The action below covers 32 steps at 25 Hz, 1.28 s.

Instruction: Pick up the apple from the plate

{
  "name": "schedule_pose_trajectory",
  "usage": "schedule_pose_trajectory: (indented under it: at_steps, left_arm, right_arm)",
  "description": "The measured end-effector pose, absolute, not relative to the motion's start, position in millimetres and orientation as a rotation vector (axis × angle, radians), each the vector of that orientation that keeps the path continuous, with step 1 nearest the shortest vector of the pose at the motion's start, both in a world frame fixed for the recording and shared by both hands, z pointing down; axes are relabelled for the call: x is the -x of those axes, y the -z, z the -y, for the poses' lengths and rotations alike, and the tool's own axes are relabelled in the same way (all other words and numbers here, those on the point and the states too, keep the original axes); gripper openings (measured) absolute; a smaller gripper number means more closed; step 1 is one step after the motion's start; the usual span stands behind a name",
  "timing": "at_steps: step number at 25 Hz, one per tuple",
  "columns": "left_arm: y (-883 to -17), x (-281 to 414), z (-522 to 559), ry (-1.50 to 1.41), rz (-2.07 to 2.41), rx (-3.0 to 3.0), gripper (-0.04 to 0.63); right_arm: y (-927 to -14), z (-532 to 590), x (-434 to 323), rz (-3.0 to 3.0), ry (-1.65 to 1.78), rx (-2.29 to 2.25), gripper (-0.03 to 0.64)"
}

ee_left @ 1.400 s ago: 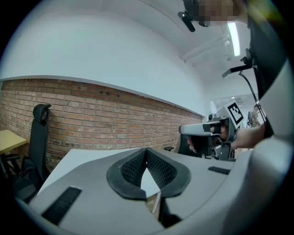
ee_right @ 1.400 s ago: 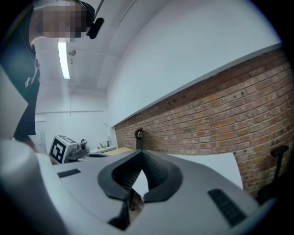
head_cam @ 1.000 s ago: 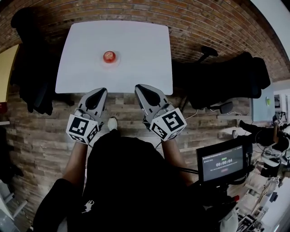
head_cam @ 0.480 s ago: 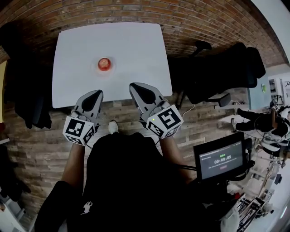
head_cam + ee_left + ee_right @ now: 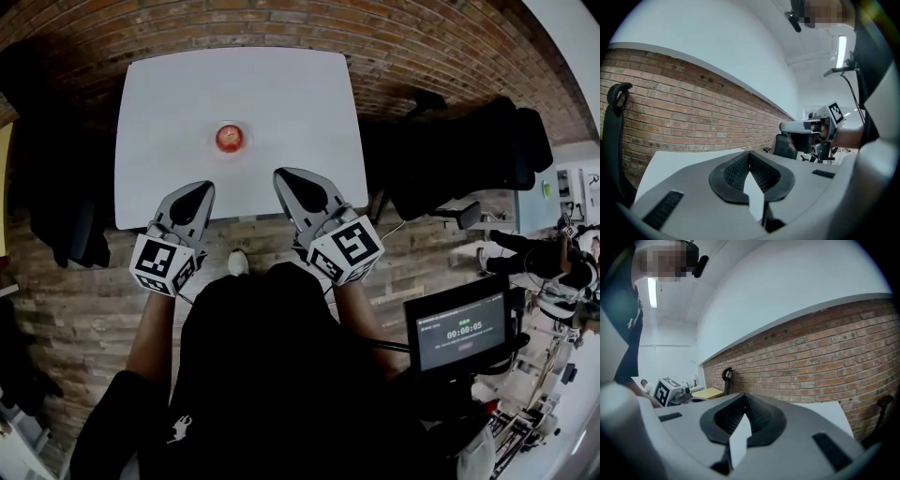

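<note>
Apple (image 5: 230, 137) is seen on its plate (image 5: 215, 148) near the table's (image 5: 291, 94) middle, untouched. Left gripper (image 5: 201, 187) and right gripper (image 5: 284, 174) are held at the near edge, well short of it, jaws closed together on nothing. Reach, opening, grasp and lift are judged outstanding.
</note>
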<state>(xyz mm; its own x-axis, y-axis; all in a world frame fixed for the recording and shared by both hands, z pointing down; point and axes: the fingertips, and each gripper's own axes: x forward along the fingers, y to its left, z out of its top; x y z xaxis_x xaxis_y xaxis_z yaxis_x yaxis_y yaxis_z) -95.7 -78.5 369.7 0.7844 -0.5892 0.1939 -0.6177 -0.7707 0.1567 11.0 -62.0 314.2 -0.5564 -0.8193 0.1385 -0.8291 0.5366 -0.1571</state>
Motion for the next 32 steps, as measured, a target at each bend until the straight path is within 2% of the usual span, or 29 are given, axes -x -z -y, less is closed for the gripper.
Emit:
schedule_pose_trajectory:
  at_steps: [14,32]
  left_arm:
    - [-388.5,145.8,104.1,-0.237,1.044,-2.714,0.006]
    - [-398.4,143.7,101.5,-0.267,1.079,-2.724,0.007]
  right_arm:
    - [-322.0,91.2,22.5,2.719,-0.338,-1.413,0.002]
    - [-323.2,96.9,28.9,2.715,-0.301,-1.407,0.002]
